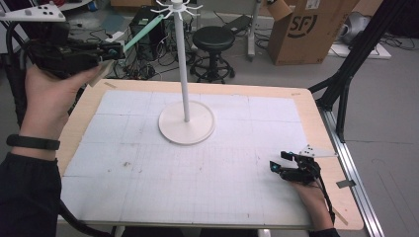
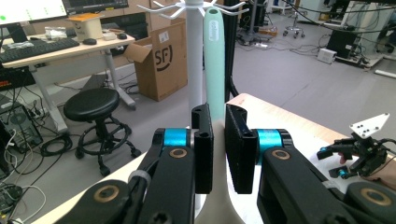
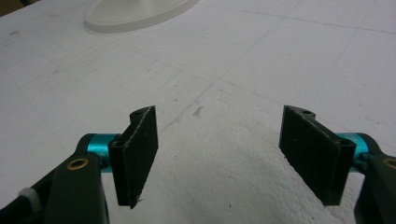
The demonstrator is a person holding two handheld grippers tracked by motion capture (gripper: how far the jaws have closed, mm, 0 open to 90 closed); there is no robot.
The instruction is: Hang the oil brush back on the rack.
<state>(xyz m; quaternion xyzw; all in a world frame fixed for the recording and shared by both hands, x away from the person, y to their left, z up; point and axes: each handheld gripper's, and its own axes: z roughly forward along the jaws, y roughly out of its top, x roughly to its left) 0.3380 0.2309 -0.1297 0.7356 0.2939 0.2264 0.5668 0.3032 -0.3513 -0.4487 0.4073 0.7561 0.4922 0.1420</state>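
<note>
My left gripper [image 1: 114, 50] is raised above the table's far left corner, shut on a utensil with a mint-green handle [image 1: 143, 30] and a pale cream end [image 1: 100, 74]. In the left gripper view the jaws [image 2: 218, 116] pinch the utensil's cream neck, and the green handle [image 2: 215, 60] points up beside the white stand's pole [image 2: 194, 60], its tip close to the hooks [image 2: 163, 8]. The white hook stand [image 1: 184, 69] rises from a round base [image 1: 187, 123] mid-table. My right gripper [image 1: 284, 162] rests low at the table's near right, open, nothing between its pads [image 3: 219, 140].
A white gridded mat [image 1: 197, 163] covers the wooden table [image 1: 316, 128]. Behind the table stand a black stool [image 1: 213, 42], a cardboard box [image 1: 306, 29] and cables on the floor. Black tripod legs [image 1: 346, 74] slant down at the right edge.
</note>
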